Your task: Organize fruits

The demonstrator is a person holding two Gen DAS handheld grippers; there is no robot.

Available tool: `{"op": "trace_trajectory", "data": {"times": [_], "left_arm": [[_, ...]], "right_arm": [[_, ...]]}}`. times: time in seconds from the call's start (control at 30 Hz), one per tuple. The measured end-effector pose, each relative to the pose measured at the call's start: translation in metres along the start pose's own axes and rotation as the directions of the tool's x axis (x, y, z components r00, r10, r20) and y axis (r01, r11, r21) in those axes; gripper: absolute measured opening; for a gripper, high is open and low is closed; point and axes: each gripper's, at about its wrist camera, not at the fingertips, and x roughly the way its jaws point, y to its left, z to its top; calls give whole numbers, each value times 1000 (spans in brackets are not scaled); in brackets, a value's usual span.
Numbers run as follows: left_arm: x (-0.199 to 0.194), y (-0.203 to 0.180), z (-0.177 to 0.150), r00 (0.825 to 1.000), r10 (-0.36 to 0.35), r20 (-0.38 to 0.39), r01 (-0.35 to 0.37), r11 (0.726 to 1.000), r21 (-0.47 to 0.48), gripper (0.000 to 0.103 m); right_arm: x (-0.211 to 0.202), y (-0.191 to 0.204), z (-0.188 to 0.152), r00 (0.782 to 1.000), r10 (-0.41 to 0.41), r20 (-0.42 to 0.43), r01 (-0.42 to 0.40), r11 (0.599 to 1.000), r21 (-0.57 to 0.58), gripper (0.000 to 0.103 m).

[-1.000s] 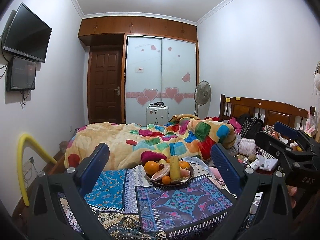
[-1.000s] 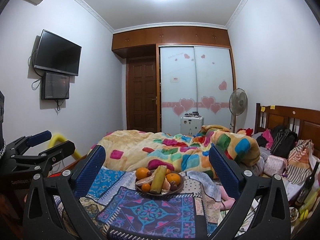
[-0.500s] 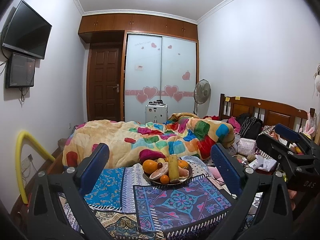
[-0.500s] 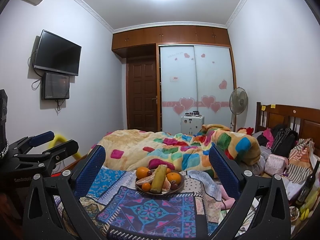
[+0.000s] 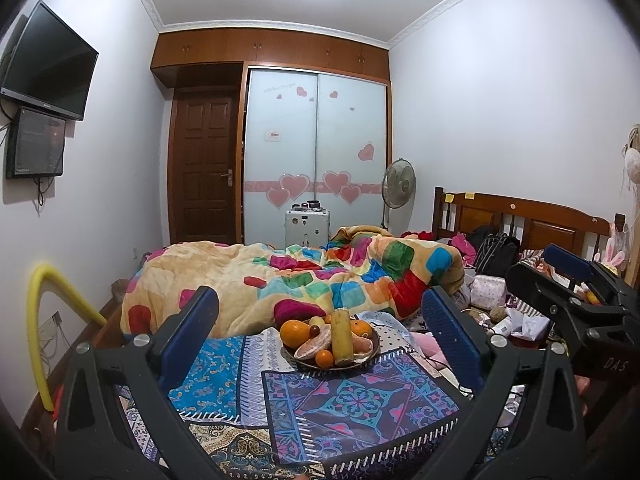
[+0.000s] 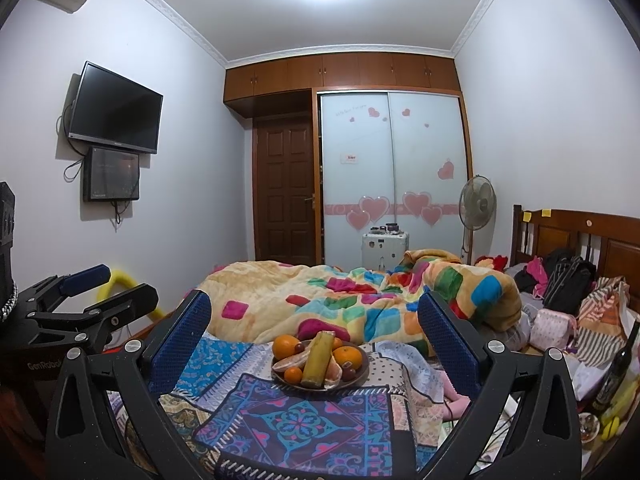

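Fruit (image 5: 331, 339) piled on a plate (image 6: 360, 374), centred on a patterned cloth (image 6: 304, 424) over the bed. Left hand-held gripper (image 5: 320, 336) and right hand-held gripper (image 6: 314, 344) both wide open, empty, aimed at the plate, seemingly framing it.

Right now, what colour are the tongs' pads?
Blue, textured pads on black frames; clearest in the right wrist view.

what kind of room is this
A home bedroom, most likely: a bed with a wooden headboard and patchwork quilt, a sliding-door wardrobe, and a wall-mounted TV.
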Motion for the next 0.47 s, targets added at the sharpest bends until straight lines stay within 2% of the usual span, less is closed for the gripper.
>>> {"op": "trace_trajectory", "data": {"times": [0.47], "left_arm": [[1,-2,-1,1000,8,-10,-8,1000,8,103]], "right_arm": [[3,3,2,1000,4,-12,-4,1000,5,103]]}}
